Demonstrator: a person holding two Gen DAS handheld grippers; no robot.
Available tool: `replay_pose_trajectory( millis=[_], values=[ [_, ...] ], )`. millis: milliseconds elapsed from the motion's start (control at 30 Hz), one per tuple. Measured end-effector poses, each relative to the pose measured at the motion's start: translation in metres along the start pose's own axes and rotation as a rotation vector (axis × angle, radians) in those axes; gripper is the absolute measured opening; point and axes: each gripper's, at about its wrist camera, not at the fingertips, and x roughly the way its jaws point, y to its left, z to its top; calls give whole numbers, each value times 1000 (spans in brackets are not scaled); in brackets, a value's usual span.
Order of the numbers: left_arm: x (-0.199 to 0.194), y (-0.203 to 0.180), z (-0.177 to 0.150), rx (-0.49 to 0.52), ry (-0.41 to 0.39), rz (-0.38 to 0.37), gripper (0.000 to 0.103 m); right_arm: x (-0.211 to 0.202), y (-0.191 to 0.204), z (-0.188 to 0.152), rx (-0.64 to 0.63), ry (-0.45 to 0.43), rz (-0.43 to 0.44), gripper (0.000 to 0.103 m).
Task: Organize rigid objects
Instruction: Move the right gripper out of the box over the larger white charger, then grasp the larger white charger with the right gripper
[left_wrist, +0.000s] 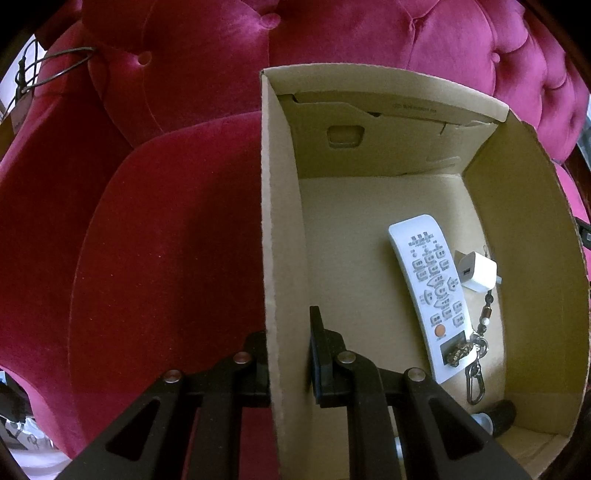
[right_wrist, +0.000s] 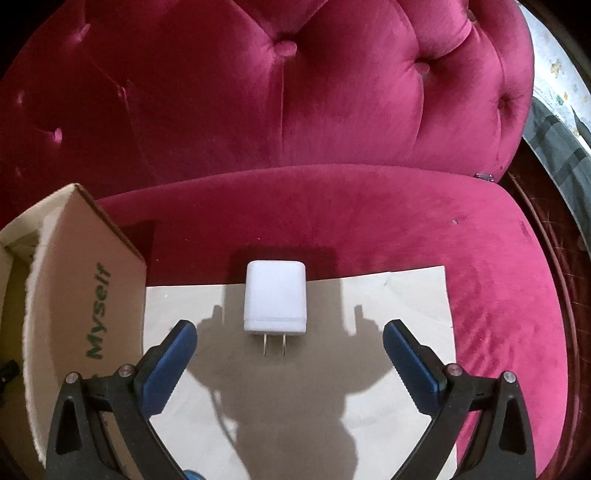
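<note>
Gripping corrugated cardboard box (left_wrist: 280, 221) wall: left claw (left_wrist: 291, 354); smooth white blocky charger (right_wrist: 275, 299).

Probably a home living room: a tufted crimson velvet sofa (right_wrist: 332, 110) holds a cardboard box (left_wrist: 517, 206).

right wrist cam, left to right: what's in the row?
Cardboard box with green lettering → left finger of the open right tool → white plug adapter lying on the paper sheet, prongs toward the camera → right finger → bare pink sofa seat.
</note>
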Motion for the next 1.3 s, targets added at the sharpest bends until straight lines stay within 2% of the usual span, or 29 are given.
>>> replay_pose_trajectory(
  millis=[567, 667, 767, 867, 900, 1300],
  values=[
    [2, 1, 1, -5, 7, -6, 15, 38, 3, 13, 18, 42, 8, 102],
    [3, 1, 0, -4, 7, -6, 15, 39, 4, 13, 22, 46, 28, 96],
    [3, 1, 0, -5, 7, -6, 15, 43, 3, 13, 25, 60, 42, 82],
    [3, 1, 0, -4, 7, -5, 15, 43, 2, 15, 16, 54, 31, 63],
    [3, 1, 0, -4, 7, -5, 15, 44, 6, 15, 15, 51, 36, 46],
    [3, -1, 0, -4, 8, -5, 15, 31, 3, 19, 23, 48, 34, 45]
  ],
)
